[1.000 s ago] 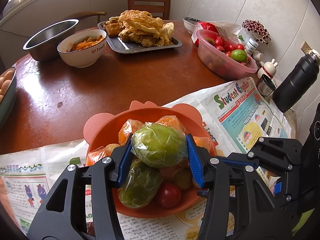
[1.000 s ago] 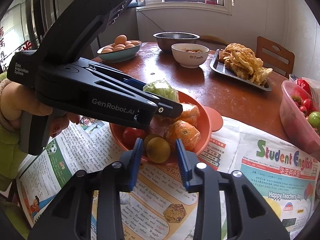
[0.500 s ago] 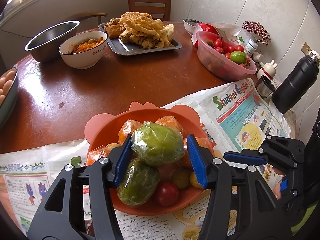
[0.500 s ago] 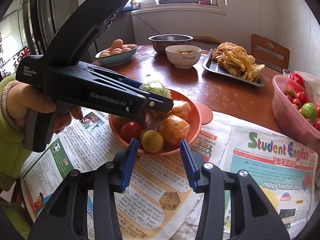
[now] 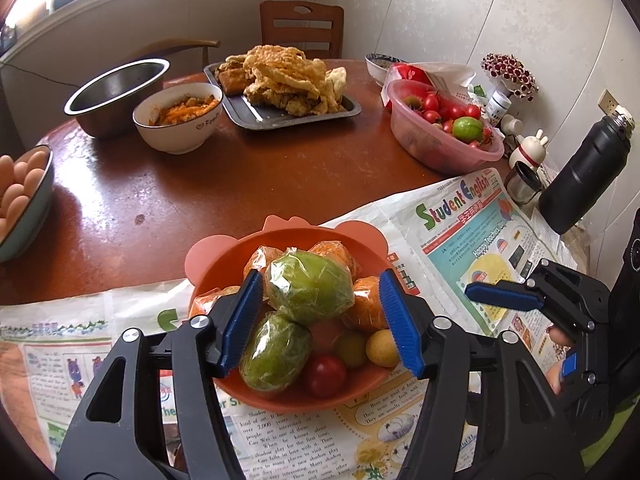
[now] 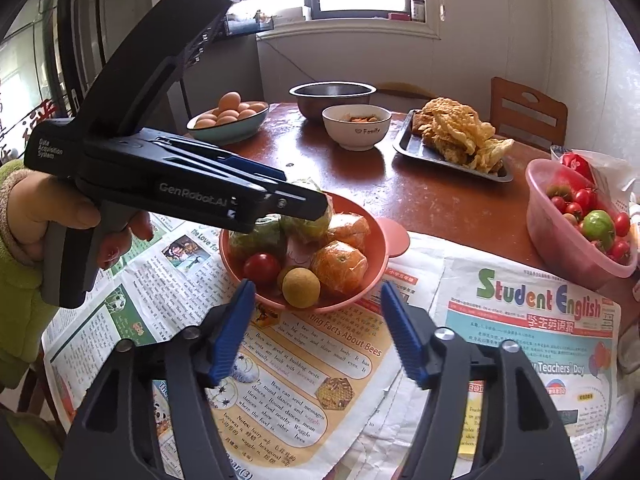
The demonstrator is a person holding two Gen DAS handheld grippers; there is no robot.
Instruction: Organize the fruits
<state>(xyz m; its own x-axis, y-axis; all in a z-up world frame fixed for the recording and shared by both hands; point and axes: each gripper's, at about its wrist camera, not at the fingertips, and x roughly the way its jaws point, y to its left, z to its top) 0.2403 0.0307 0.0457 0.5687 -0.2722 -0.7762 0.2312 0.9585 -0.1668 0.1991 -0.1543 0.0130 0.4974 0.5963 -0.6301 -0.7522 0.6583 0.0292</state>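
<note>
The orange bowl (image 5: 208,258) sits on newspaper (image 5: 460,240) near the surface's (image 5: 248,184) near edge, with bare brown surface beyond it up to the steel bowl (image 5: 116,96), white bowl (image 5: 178,128) and tray (image 5: 288,114) at the far edge. The pink tub (image 5: 444,156) of tomatoes stands by the right edge. The left gripper (image 5: 320,316) has just been opening; its jaws flank the top wrapped green fruit (image 5: 310,286) without pressing. The right gripper (image 6: 316,328), also just opened, stands empty short of the bowl. The fruit is plastic-wrapped: green ones, oranges (image 6: 340,266), a red tomato (image 6: 262,268), a small yellow fruit (image 6: 301,287).
</note>
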